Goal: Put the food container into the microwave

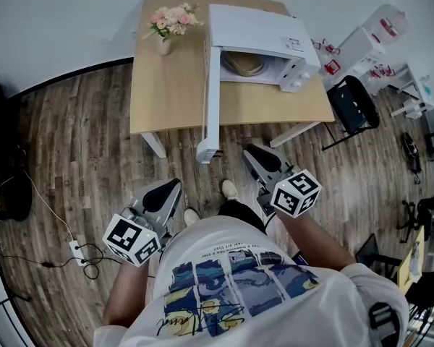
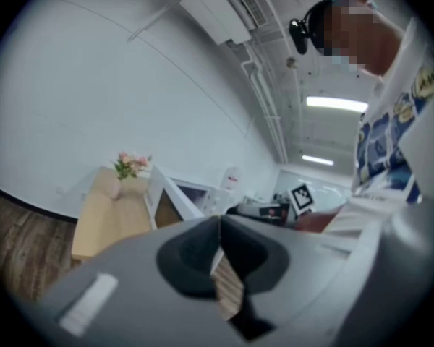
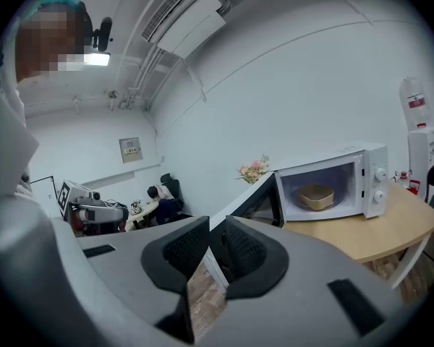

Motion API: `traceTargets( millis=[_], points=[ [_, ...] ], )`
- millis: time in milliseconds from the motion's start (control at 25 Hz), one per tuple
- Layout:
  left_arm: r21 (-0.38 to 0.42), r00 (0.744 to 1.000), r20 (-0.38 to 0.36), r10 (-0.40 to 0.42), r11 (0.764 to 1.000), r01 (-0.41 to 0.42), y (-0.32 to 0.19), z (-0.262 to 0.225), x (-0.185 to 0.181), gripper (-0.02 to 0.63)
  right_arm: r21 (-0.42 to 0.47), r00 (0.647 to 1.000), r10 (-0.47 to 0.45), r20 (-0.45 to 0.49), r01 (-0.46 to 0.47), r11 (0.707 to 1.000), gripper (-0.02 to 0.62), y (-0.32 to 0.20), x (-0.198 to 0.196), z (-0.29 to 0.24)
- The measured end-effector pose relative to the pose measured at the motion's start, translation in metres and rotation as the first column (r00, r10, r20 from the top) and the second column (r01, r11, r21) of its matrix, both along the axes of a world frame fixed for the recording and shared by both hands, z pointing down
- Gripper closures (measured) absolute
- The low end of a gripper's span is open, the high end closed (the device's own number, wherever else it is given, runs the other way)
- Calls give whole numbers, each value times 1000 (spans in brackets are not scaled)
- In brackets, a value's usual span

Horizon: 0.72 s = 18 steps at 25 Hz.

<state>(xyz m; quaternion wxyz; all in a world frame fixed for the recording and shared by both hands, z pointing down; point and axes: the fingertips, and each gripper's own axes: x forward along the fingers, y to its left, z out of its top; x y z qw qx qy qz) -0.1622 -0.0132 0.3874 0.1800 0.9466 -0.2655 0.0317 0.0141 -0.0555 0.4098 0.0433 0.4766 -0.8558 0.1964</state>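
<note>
A white microwave (image 1: 260, 31) stands on a wooden table (image 1: 166, 92) with its door (image 1: 212, 92) swung wide open toward me. A tan food container (image 1: 244, 63) sits inside the cavity; the right gripper view also shows this container (image 3: 315, 196) in the lit oven. Both grippers hang low by the person's legs, well short of the table. My left gripper (image 1: 172, 186) is shut and holds nothing, its jaws meeting in its own view (image 2: 218, 226). My right gripper (image 1: 254, 156) is likewise shut and empty, its pads (image 3: 242, 248) nearly touching.
A vase of pink flowers (image 1: 170, 24) stands on the table left of the microwave. To the right are a black chair (image 1: 354, 103) and white equipment (image 1: 376, 38). A power strip (image 1: 78, 250) with cables lies on the wooden floor at left.
</note>
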Motion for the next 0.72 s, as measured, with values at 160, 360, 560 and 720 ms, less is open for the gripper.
traceTargets(
  millis=[160,360,560,720],
  points=[
    [4,1000,-2,11,1000,-11,-2,-2,2,595,2,1000,1,-9,-1,1000,553,0,0,-2],
    [1,1000,0,19,1000,-19,-7,-3,5,595,9,1000,1,-21,0,1000,569,-2,2,-4],
    [-3,999,0,32,999,-32,-7,-1,11,595,10,999,-17,-30,17,1000,577,3,1,-2],
    [-1,999,2,48,999,-48,-9,-2,20,595,10,999,-22,-33,22,1000,581,4,5,-2]
  ],
)
